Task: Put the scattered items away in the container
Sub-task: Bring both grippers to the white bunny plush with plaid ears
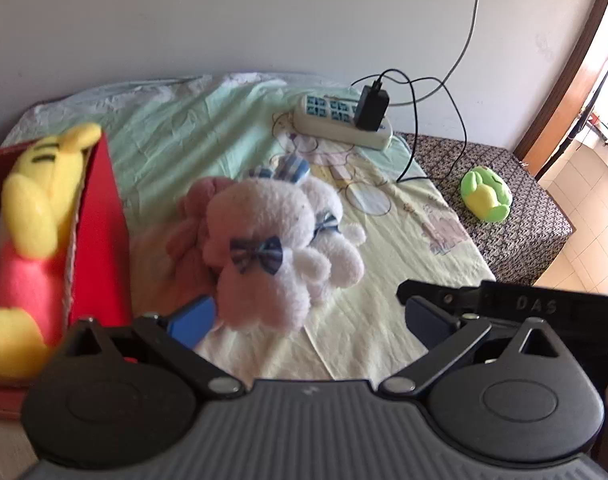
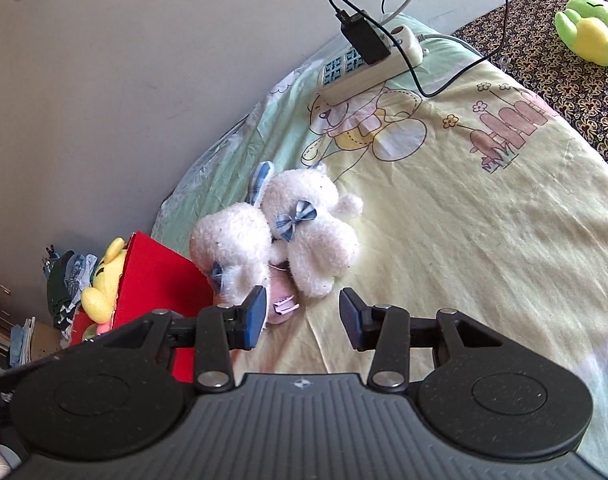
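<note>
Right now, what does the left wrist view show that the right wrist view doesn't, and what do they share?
Only the left wrist view: a doorway with tiled floor at far right, and the yellow plush's pink body inside the red box.

Only the right wrist view: a pile of clothes beyond the box, and a small pink tag under the white plush.

Both: the white plush with blue bows, the power strip with its black charger, the green frog plush, and each view's own hand-held gripper open, nothing between its pads.

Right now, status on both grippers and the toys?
Left gripper and right gripper open, empty. White plush on bed beside red box. Nothing blocking.
</note>
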A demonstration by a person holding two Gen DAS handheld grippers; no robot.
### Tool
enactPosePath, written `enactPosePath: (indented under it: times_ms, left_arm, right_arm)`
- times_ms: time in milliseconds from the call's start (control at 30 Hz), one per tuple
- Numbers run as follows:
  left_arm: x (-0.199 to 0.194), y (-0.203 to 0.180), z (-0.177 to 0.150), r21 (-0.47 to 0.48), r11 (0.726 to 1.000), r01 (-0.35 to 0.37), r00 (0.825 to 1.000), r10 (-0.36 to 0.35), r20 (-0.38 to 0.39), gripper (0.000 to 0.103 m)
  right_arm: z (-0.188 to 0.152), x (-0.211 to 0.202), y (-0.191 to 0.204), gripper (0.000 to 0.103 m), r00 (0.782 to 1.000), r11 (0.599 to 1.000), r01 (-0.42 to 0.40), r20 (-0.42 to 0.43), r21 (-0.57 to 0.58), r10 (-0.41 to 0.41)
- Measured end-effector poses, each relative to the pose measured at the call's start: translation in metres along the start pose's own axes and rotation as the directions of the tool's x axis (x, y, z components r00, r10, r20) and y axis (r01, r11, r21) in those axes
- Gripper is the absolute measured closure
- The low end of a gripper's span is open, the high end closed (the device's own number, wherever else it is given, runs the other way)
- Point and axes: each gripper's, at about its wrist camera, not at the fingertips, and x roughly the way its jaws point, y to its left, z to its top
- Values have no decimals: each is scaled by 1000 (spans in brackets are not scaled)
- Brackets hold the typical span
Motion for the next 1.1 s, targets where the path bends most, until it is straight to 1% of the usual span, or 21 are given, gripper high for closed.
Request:
enactPosePath:
  times_ms: [100,167,233,300,367,467,567,667,800,833,867,933,1000,1100]
  left_arm:
    - [15,5,-8,-52,999,-2,999,-1,-43,2]
    - [23,5,-11,-73,997,-21,999,17,-48,2]
    - [30,3,-9,-71,996,-58,998,55,-38,2]
    - [38,3,-7,-64,995,-79,996,77,-39,2]
    - [46,4,-4,-63,994,-86,996,83,-44,2]
    - [53,4,-4,-63,994,-85,996,83,-30,2]
    - [61,5,-7,-44,994,-102,994,101,-38,7]
    - [67,6,-8,-27,995,-96,994,95,-54,17]
    - [72,5,-6,-11,996,-91,994,90,-62,19]
    - [73,4,-6,-1,996,-94,994,94,-64,20]
    - [74,4,-5,9,995,-98,993,98,-67,22]
    - [74,4,-5,22,995,-97,993,98,-70,24]
    - [72,3,-5,24,996,-81,994,82,-69,29]
    - [65,-1,-6,41,998,-48,997,50,-65,31]
  right_arm:
    - [6,0,-9,58,1000,1000,-12,-13,5,12]
    - [11,3,-14,58,1000,1000,-17,-23,14,17]
    - [16,8,-16,58,999,1000,-11,-37,15,11]
    - [20,14,-14,58,999,1000,-5,-47,-3,5]
    - [24,21,-10,58,998,999,-18,-56,-32,16]
    - [28,36,-1,58,995,996,-56,-90,-74,49]
    - [29,49,8,59,990,990,-93,-115,-105,81]
    - [29,60,16,60,988,983,-113,-124,-144,95]
    - [26,74,27,63,982,971,-143,-153,-193,114]
    - [25,78,28,70,980,970,-145,-163,-196,114]
    - [25,82,28,81,978,970,-152,-173,-190,120]
    - [25,83,24,89,970,970,-185,-185,-155,155]
    - [26,80,21,91,969,969,-199,-175,-144,173]
    - [29,72,13,92,968,970,-207,-171,-127,184]
